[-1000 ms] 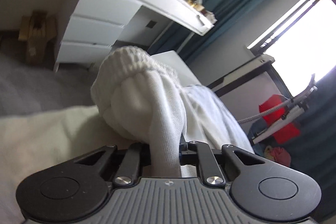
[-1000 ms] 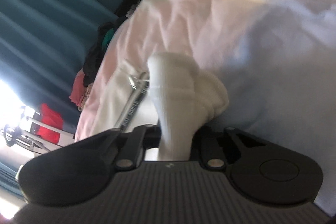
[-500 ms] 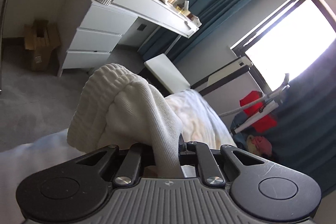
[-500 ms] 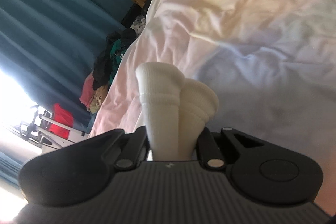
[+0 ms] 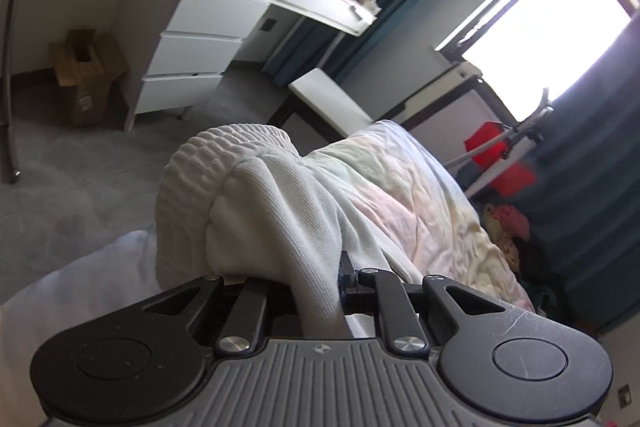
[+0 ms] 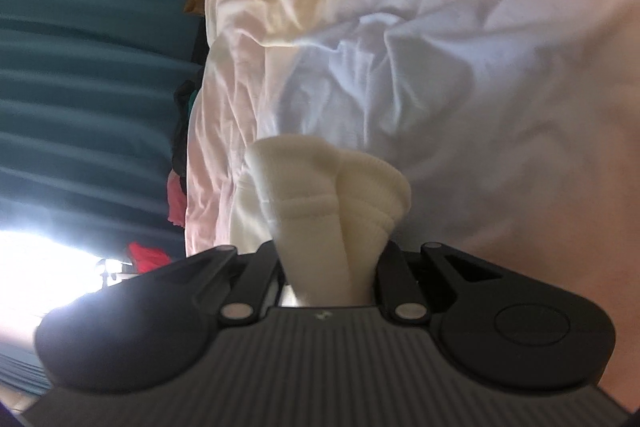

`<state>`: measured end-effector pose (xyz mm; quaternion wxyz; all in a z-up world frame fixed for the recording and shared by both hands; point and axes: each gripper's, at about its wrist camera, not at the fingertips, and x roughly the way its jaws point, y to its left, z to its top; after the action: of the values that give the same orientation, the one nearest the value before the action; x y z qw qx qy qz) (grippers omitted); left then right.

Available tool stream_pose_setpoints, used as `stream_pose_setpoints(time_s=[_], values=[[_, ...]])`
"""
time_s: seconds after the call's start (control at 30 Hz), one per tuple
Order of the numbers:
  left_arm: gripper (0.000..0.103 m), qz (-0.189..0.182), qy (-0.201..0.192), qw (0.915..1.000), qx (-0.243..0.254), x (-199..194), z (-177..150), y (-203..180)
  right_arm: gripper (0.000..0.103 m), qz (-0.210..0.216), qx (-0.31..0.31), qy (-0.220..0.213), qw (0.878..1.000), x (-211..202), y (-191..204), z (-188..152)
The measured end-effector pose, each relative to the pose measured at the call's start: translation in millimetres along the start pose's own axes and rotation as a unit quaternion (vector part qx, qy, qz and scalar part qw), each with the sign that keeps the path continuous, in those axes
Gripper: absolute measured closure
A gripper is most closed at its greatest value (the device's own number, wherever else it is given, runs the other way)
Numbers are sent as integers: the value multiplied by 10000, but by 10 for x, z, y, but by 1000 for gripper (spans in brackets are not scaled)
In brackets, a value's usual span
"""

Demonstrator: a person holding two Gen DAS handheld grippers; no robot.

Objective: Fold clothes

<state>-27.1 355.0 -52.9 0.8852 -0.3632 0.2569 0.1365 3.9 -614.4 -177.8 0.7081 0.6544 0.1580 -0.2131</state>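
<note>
A white knit sock [image 5: 256,211] bulges up out of my left gripper [image 5: 320,291], whose jaws are shut on it; its ribbed cuff curls over at the top left. In the right wrist view, cream-white sock ends [image 6: 332,203] stand up as two lobes from my right gripper [image 6: 330,279], which is shut on them. Both grippers hang over a bed with a crumpled white sheet [image 6: 440,59]. The fingertips of both grippers are hidden by the cloth.
A white dresser [image 5: 192,59] and desk top with small items stand across a grey carpet, with a cardboard box [image 5: 86,75] at the left. Teal curtains [image 5: 580,227], a bright window, a red object [image 5: 500,155] and a heap of clothes [image 5: 508,223] lie past the bed's edge.
Both grippers have swung while keeping hold of the sock. The left view now takes in more of the bed and window. The right view has turned so the sheet fills it, slightly blurred.
</note>
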Motion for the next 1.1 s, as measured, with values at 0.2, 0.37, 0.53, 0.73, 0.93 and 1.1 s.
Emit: stream_pose_setpoints(time_s=[0.2, 0.37, 0.53, 0.73, 0.93, 1.1], values=[[71, 159, -27, 9970, 753, -168, -160, -173, 92, 116, -303, 98, 9994, 2, 16, 18], [34, 316, -104, 9892, 1426, -338, -295, -371, 92, 184, -505, 181, 9984, -4, 67, 35], [20, 497, -516, 9803, 1840, -625, -431, -755, 86, 244, -354, 378, 9984, 74, -48, 70], [14, 414, -1086, 9575, 2641, -805, -760, -1482, 42, 781, 5, 685, 9946, 130, -149, 131], [14, -82, -502, 9610, 2719, -574, -1306, -2144, 30, 1117, -167, 592, 9918, 110, -74, 101], [13, -477, -84, 9530, 2989, -306, -1951, -2551, 29, 1443, -292, 537, 9876, 95, -41, 110]])
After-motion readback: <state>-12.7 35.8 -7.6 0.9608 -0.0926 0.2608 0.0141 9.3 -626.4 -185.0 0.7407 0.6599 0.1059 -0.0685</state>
